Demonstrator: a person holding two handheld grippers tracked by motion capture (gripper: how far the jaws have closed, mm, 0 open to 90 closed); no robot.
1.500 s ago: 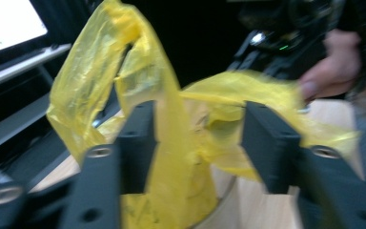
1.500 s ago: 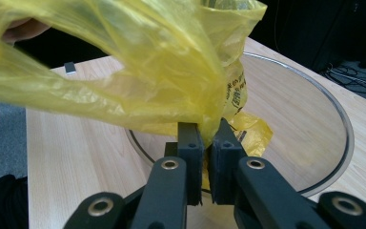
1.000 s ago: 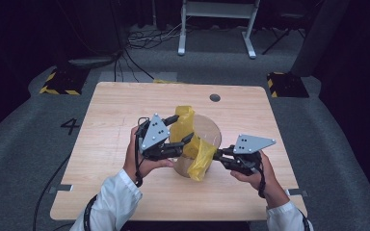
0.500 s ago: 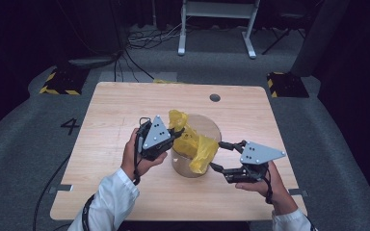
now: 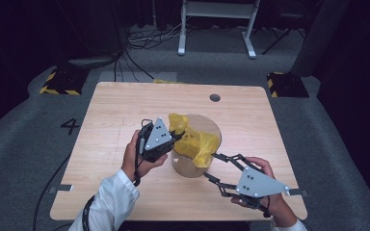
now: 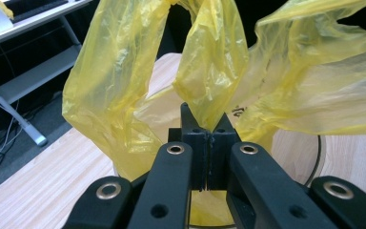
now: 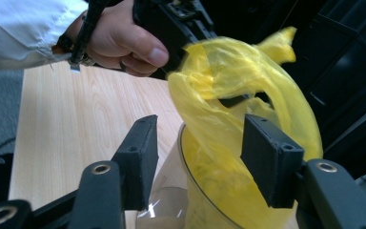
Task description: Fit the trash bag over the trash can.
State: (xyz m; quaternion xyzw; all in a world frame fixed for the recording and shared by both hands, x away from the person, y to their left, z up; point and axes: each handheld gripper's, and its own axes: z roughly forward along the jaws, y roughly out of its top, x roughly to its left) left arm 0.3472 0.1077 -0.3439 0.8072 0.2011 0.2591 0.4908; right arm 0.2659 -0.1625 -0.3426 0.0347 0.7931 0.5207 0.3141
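Note:
A clear round tub point(image 5: 185, 166) stands mid-table with a yellow plastic bag point(image 5: 195, 142) stuffed in it and draped over its rim. My left gripper point(image 5: 178, 136) is at the tub's left rim, shut on a fold of the bag point(image 6: 124, 71); the jaws meet on the film in the left gripper view point(image 6: 210, 138). My right gripper point(image 5: 212, 166) sits off the tub's front right, open. Its jaws have just been closing. In the right gripper view point(image 7: 205, 143) the bag point(image 7: 209, 109) and tub rim point(image 7: 171, 200) lie between the pads point(image 7: 271, 157), with neither pad pressing.
The wooden table point(image 5: 115, 115) has a small round hole point(image 5: 215, 97) near its far edge. Beyond it stand a white frame point(image 5: 217, 9) and two yellow-black striped blocks point(image 5: 58, 82) point(image 5: 284, 84) on the grey floor.
The right gripper let go of the bag, opened and drew back toward the front right. The left gripper closed on the bag's edge at the tub's left rim.

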